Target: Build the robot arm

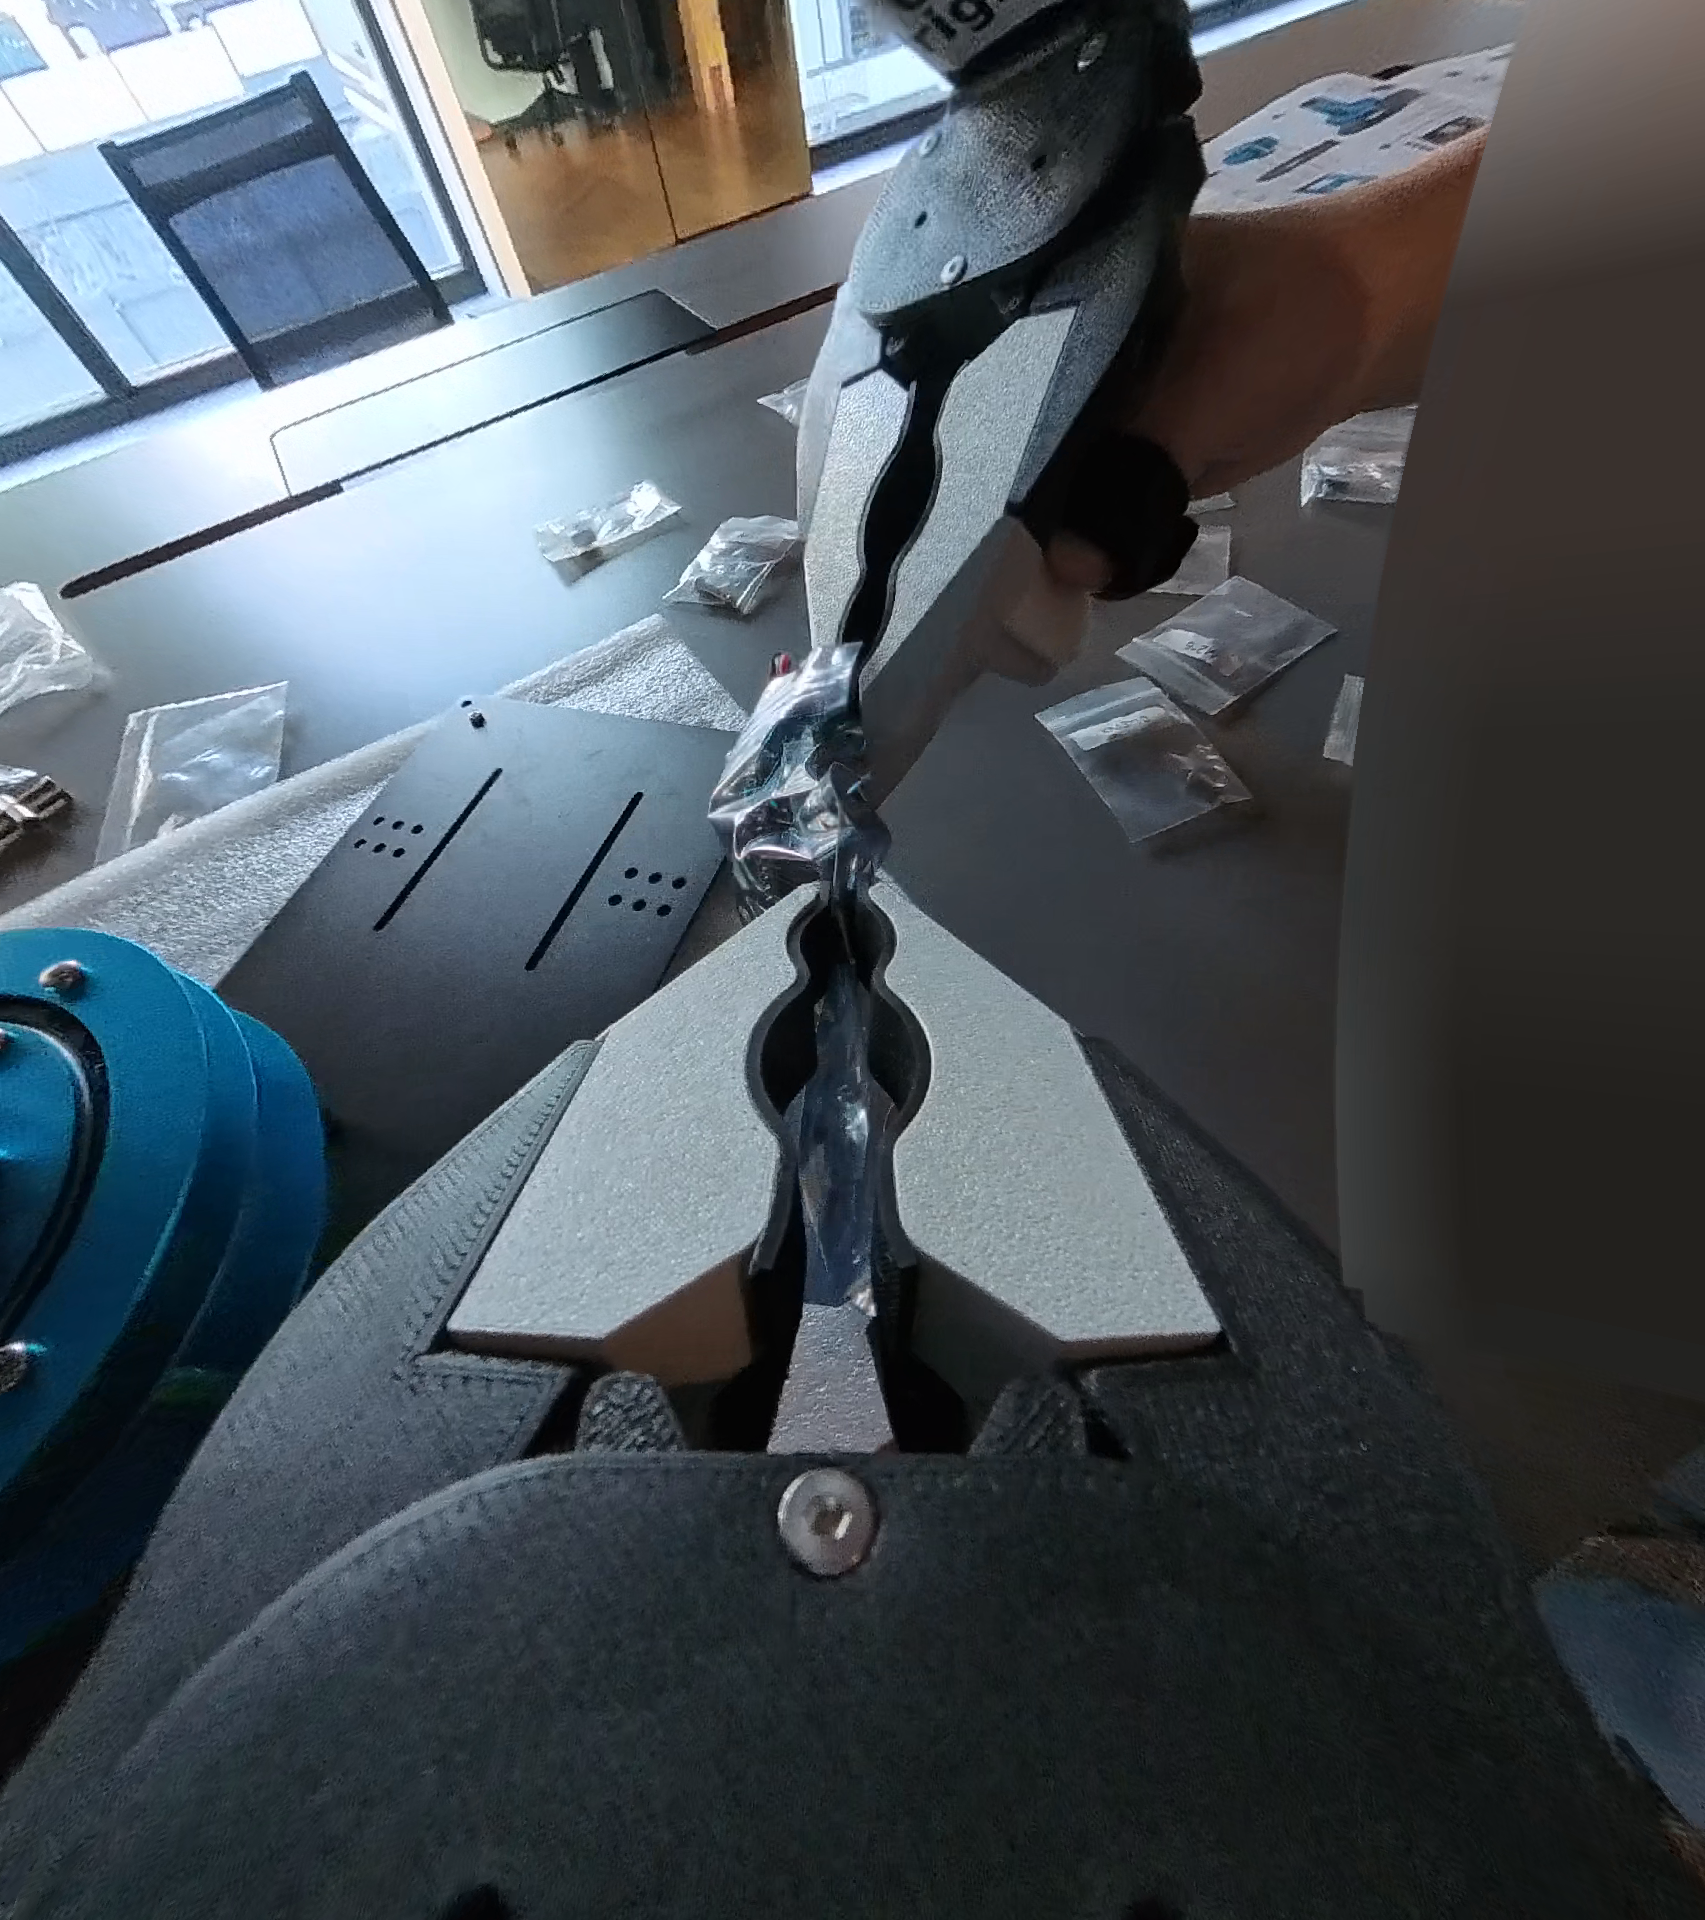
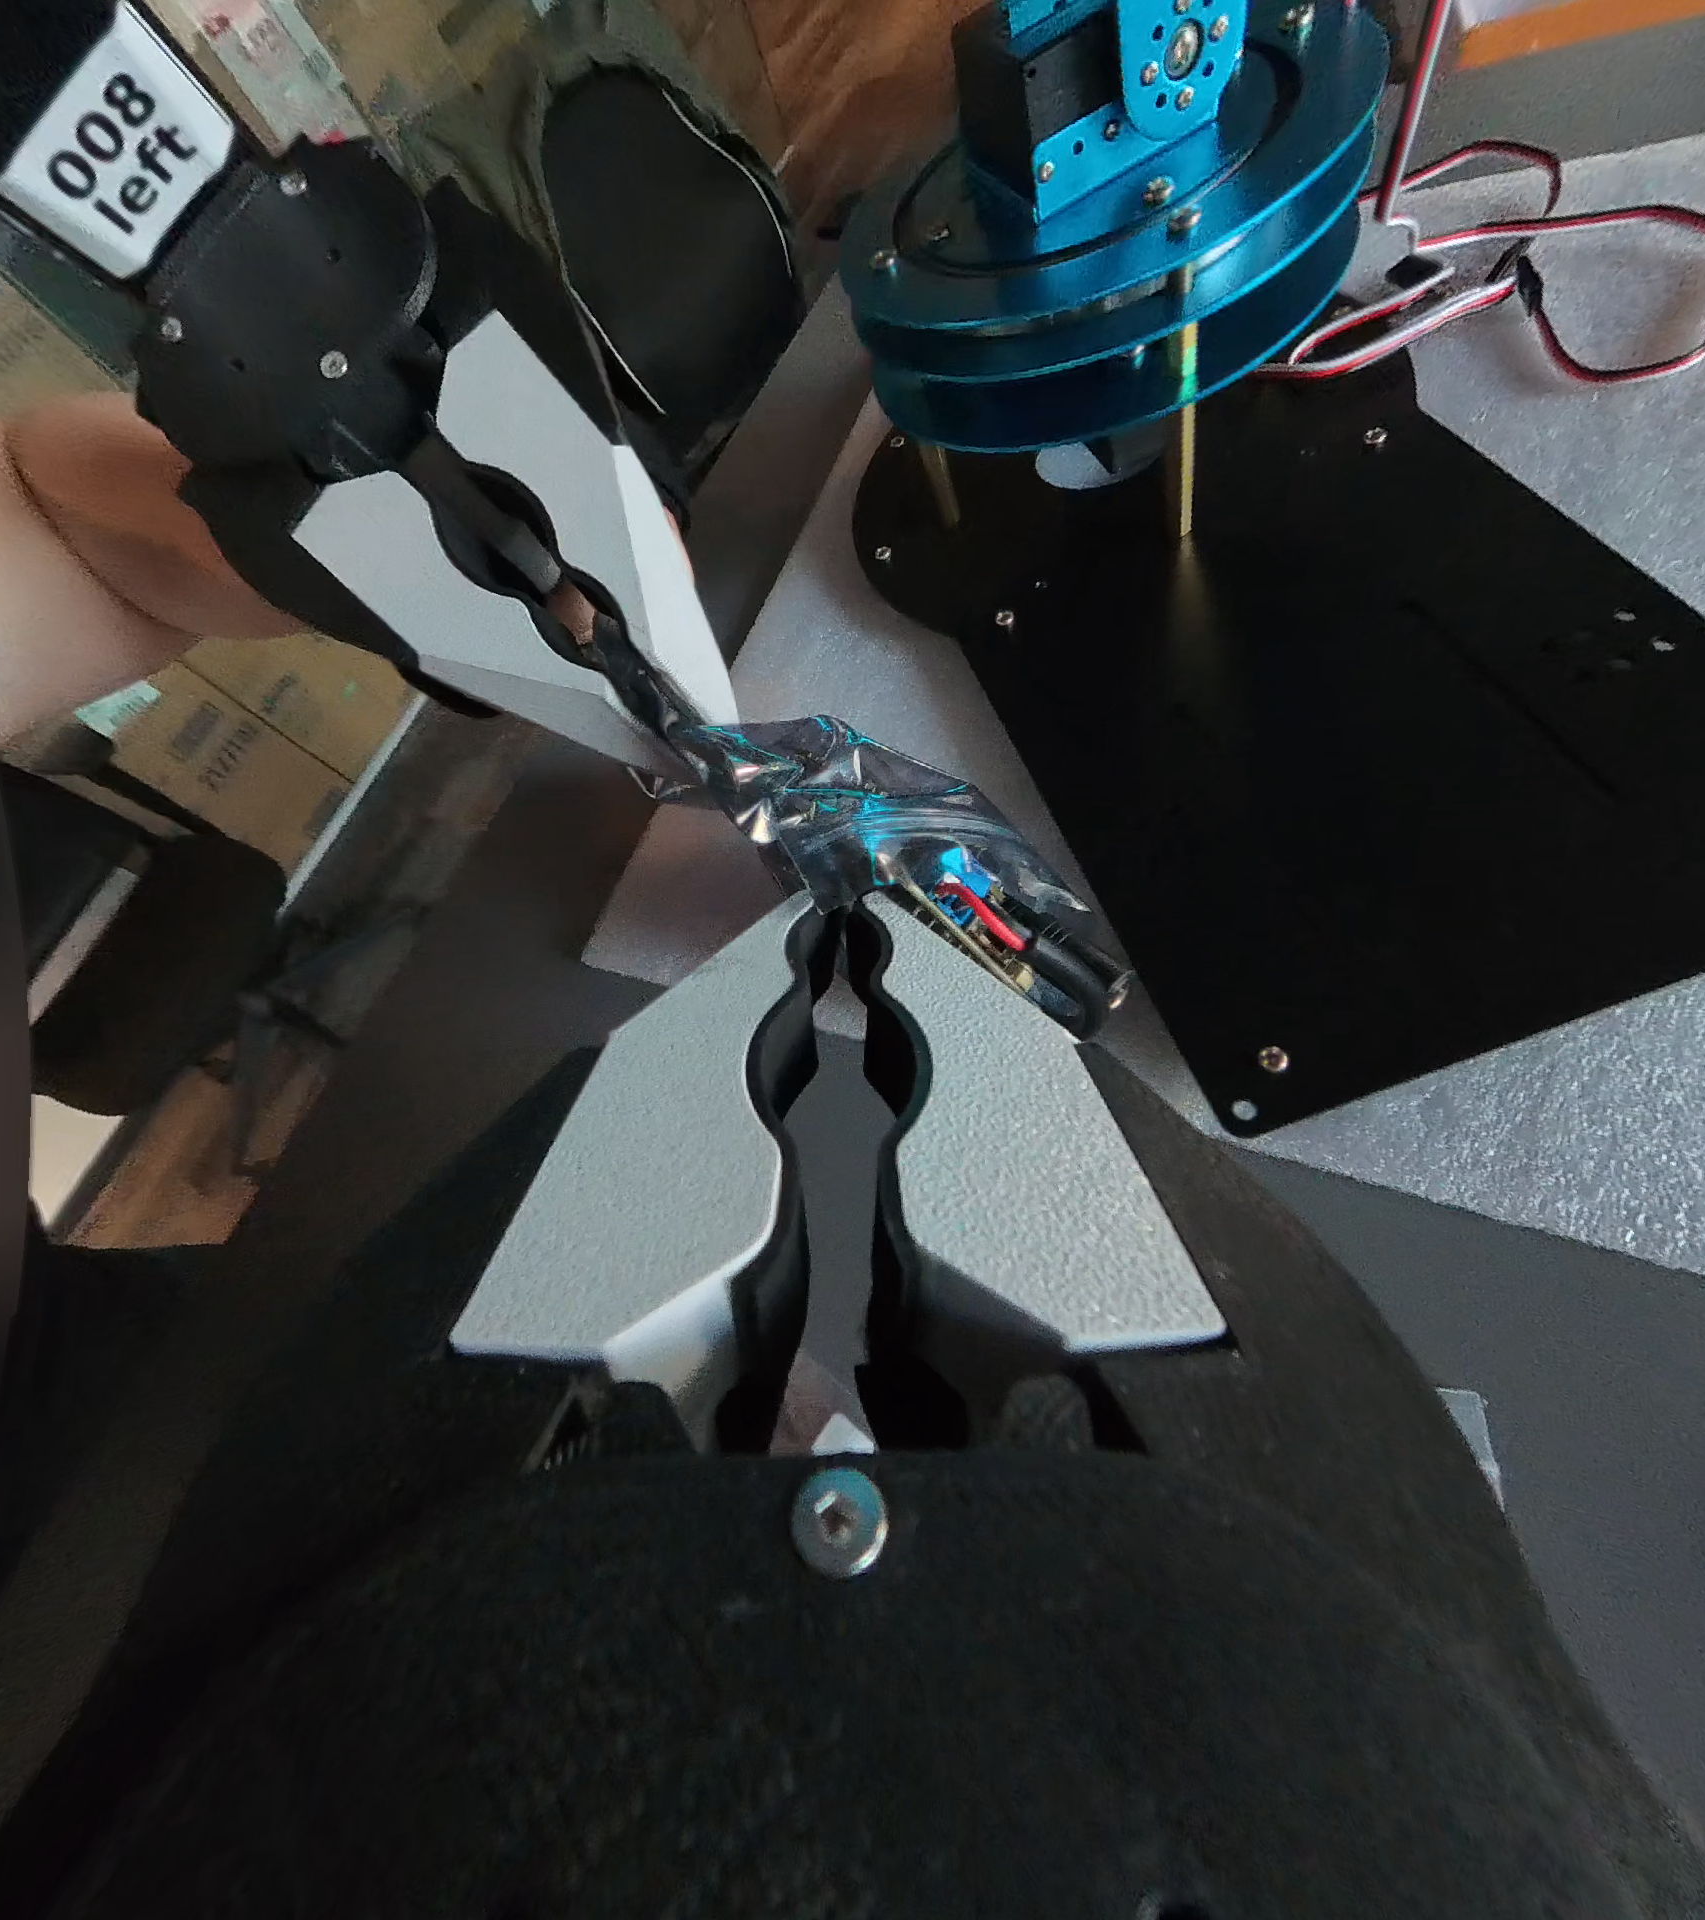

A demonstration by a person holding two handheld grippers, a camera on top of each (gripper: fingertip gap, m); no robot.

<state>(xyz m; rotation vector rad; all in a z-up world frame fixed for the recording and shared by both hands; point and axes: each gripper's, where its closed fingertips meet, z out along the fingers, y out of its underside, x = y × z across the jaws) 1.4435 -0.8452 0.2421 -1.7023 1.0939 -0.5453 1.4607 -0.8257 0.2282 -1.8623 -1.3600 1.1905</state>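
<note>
Dark tabletop by a row of windows, with a black chair at the far side. Item: one small clear plastic bag, crumpled, held in the air above the table edge and stretched between the two grippers. Contents: a small circuit board with a blue part and short red and black leads, sitting in the end of the bag that hangs past the right gripper's tips. Left gripper: fingers drawn together and clamped on one end of the bag, a strip of the plastic running back down the channel between them. Right gripper: fingers almost together, tips pinching the opposite edge of the bag, a narrow gap left open behind the tips; a hand wraps its grip. Directly beneath and beside: a black slotted plate lying on a grey foam sheet. On the plate, on brass standoffs: a blue round turntable assembly, with red, white and black servo wires trailing off it. Farther out on the table: several small clear parts bags, scattered well apart.
</note>
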